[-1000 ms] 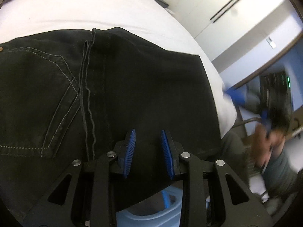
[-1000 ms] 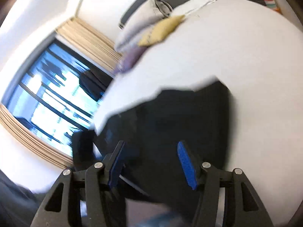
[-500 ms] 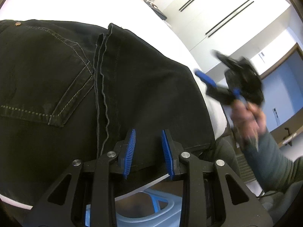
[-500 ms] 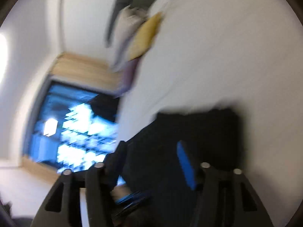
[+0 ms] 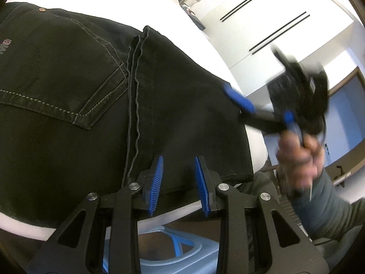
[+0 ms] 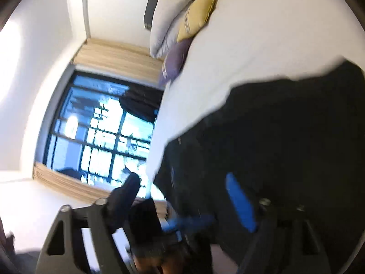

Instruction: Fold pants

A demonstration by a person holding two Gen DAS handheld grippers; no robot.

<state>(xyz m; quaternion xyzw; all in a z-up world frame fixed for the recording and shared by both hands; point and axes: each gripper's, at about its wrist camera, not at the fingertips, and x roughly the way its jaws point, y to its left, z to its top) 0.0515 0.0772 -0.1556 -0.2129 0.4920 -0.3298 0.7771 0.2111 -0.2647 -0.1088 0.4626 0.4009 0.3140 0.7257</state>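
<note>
Black jeans (image 5: 95,105) lie folded on the white bed (image 5: 180,22), back pocket and side seam facing up; they also show, blurred, in the right wrist view (image 6: 285,137). My left gripper (image 5: 179,183) is open and empty, hovering over the jeans' near hem at the bed's front edge. My right gripper (image 6: 184,194) is open and empty, tilted, above the jeans' right side. It shows blurred in the left wrist view (image 5: 239,98), one blue pad close to the right edge of the jeans.
Grey, yellow and purple pillows (image 6: 182,22) lie at the head of the bed. A window with beige curtains (image 6: 102,137) is on the far side. A light blue plastic stool (image 5: 173,248) stands below the bed's front edge. White wardrobe doors (image 5: 262,22) stand to the right.
My right gripper has swung in from the right, down to the jeans' right edge, turning as it moved. My left gripper has drawn back a little toward the near hem, still open.
</note>
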